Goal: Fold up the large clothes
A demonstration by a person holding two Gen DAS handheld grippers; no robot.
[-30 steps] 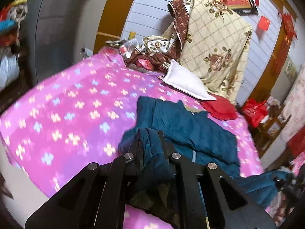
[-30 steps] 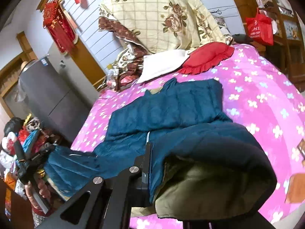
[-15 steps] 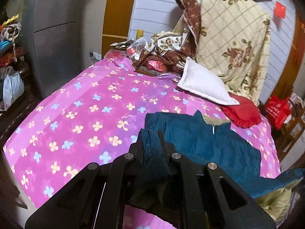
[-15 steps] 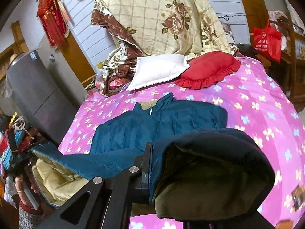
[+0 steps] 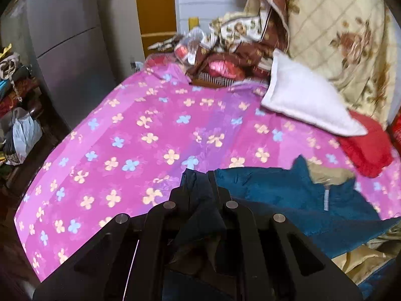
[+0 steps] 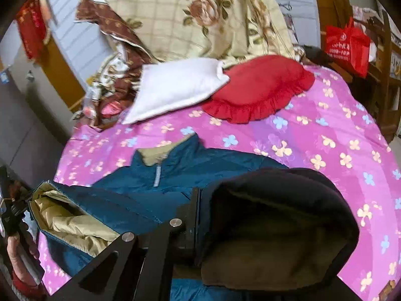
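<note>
A teal padded jacket (image 5: 283, 195) with a tan lining lies on the pink flowered bedspread (image 5: 140, 135), collar toward the pillows. My left gripper (image 5: 198, 183) is shut on a fold of its hem, held above the bed's near edge. In the right wrist view the jacket (image 6: 200, 165) spreads across the bed, and my right gripper (image 6: 200, 200) is shut on another part of the hem. The fabric drapes over and hides the right finger. The tan lining (image 6: 67, 223) shows at the lifted left corner.
A white pillow (image 5: 305, 105) and a red frilled cushion (image 5: 368, 145) lie at the head of the bed under a hanging floral quilt (image 5: 345, 37). A grey cabinet (image 5: 65, 50) and cluttered shelves stand left. A red bag (image 6: 348, 45) hangs at the right.
Both grippers have lifted and carried the jacket's hem toward the pillows. The body of the jacket now looks shorter and the tan lining at the left corner is exposed.
</note>
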